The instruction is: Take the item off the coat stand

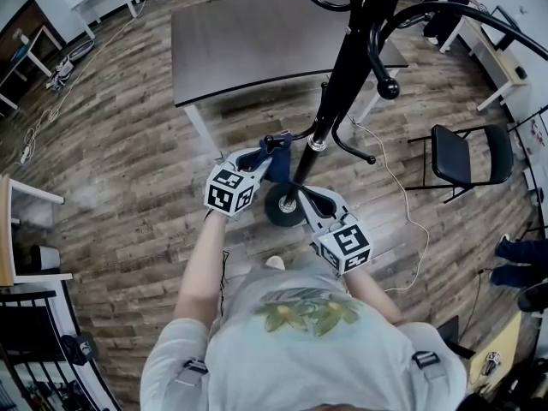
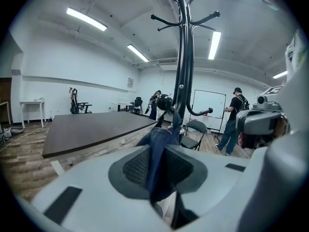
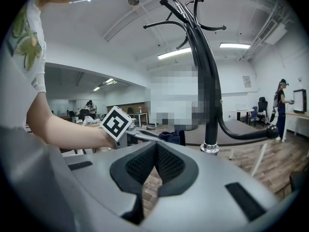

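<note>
Left gripper (image 2: 157,170) jaws clench the blue cloth (image 2: 161,137) stretching up toward the coat stand (image 2: 182,71); right gripper (image 3: 155,163) jaws closed, empty.

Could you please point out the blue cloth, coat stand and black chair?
blue cloth (image 2: 158,149): left gripper view, its middle fold.
coat stand (image 1: 341,71): head view, its pole.
black chair (image 1: 471,154): head view, its seat.

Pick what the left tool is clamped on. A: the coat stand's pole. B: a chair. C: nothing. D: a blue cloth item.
D: the left gripper view shows the blue cloth pinched between the pads of the left tool, running up to a hook of the coat stand.
</note>
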`<state>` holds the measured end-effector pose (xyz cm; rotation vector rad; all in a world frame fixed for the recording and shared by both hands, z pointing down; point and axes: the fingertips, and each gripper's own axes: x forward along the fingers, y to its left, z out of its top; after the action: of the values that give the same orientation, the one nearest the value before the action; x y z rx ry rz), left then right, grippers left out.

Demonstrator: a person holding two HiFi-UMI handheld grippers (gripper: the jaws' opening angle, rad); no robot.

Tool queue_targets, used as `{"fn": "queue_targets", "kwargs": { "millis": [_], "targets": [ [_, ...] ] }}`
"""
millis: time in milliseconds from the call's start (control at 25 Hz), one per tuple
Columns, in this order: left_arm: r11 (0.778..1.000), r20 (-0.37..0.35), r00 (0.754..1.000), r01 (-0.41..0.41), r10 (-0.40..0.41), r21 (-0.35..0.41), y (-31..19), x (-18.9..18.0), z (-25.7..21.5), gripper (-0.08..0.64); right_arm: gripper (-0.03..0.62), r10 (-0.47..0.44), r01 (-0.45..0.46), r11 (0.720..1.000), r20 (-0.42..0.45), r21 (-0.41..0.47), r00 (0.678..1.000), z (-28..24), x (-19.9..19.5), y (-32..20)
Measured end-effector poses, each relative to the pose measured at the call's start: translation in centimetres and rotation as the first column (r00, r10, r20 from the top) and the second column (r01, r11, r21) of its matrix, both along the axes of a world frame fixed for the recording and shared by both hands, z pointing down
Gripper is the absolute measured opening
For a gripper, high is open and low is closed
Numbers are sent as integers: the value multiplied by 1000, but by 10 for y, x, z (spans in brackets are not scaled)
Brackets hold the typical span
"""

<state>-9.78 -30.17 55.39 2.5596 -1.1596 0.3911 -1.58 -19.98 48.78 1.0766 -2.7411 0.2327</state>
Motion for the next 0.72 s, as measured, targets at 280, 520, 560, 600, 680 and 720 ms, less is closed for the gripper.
{"fn": "queue_targets", "kwargs": {
  "millis": [280,520,560,600,680,720],
  "targets": [
    [1000,-12,1000,-8,8,-10,5,1,-3,41,6,3,-3,1000,3,-6,1000,1,2,-1],
    [1000,-6,1000,8,-8,-9,6,-1,-5,38,6,1,-1,1000,11,-11,1000,4,2,0],
    [1000,-3,1000,8,-8,-10,6,-1,-5,38,6,2,-2,1000,13,-11,1000,4,2,-1],
    [1000,0,1000,8,-8,-10,6,-1,-5,38,6,2,-2,1000,15,-11,1000,4,2,-1],
    [1000,6,1000,6,-6,-10,7,-2,-6,38,6,4,-4,1000,19,-10,1000,3,3,0],
    [1000,7,1000,6,-5,-9,8,-2,-7,37,6,6,-6,1000,21,-9,1000,2,3,0]
  ]
}}
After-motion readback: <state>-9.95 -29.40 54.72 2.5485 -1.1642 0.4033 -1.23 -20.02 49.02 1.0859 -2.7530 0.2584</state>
